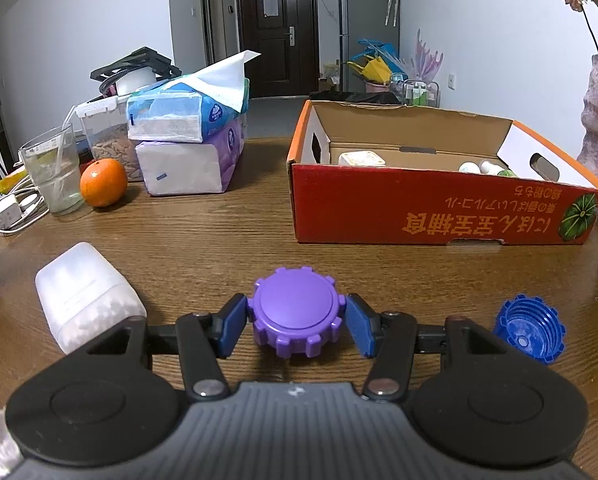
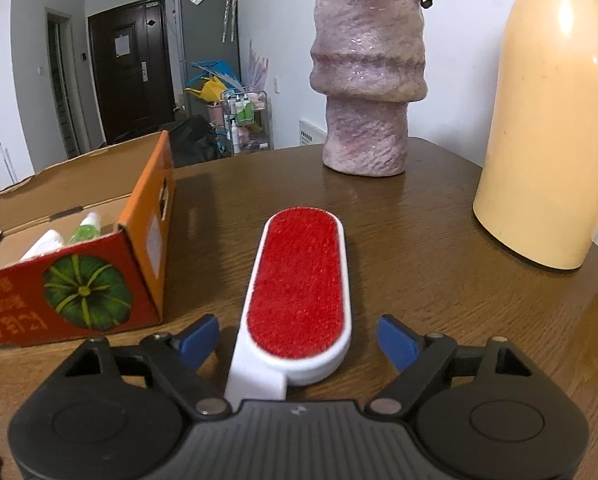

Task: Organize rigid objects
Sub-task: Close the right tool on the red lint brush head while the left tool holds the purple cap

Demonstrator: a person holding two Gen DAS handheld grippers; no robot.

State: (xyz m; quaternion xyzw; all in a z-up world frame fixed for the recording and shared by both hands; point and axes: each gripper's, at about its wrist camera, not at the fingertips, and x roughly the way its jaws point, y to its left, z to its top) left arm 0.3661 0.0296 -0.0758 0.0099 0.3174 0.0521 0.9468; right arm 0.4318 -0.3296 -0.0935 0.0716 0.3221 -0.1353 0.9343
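Note:
My left gripper (image 1: pixel 296 326) is shut on a purple notched cap (image 1: pixel 296 312), its blue pads touching both sides. A blue bottle cap (image 1: pixel 530 330) lies open side up to its right. A frosted white container (image 1: pixel 85 300) lies to its left. The red and orange cardboard box (image 1: pixel 439 216) stands ahead on the right with small bottles inside. In the right wrist view my right gripper (image 2: pixel 299 340) is open, its blue pads (image 2: pixel 199 338) apart on either side of a white lint brush with a red pad (image 2: pixel 299 284) lying on the table. The box (image 2: pixel 99 280) is to its left.
Tissue packs (image 1: pixel 187 148), an orange (image 1: pixel 103 182), a glass with a straw (image 1: pixel 55 172), a plastic tub and cables stand at the back left. A stone-like purple vase (image 2: pixel 367 72) and a tall cream bottle (image 2: pixel 555 120) stand beyond the brush on the brown wooden table (image 2: pixel 439 272).

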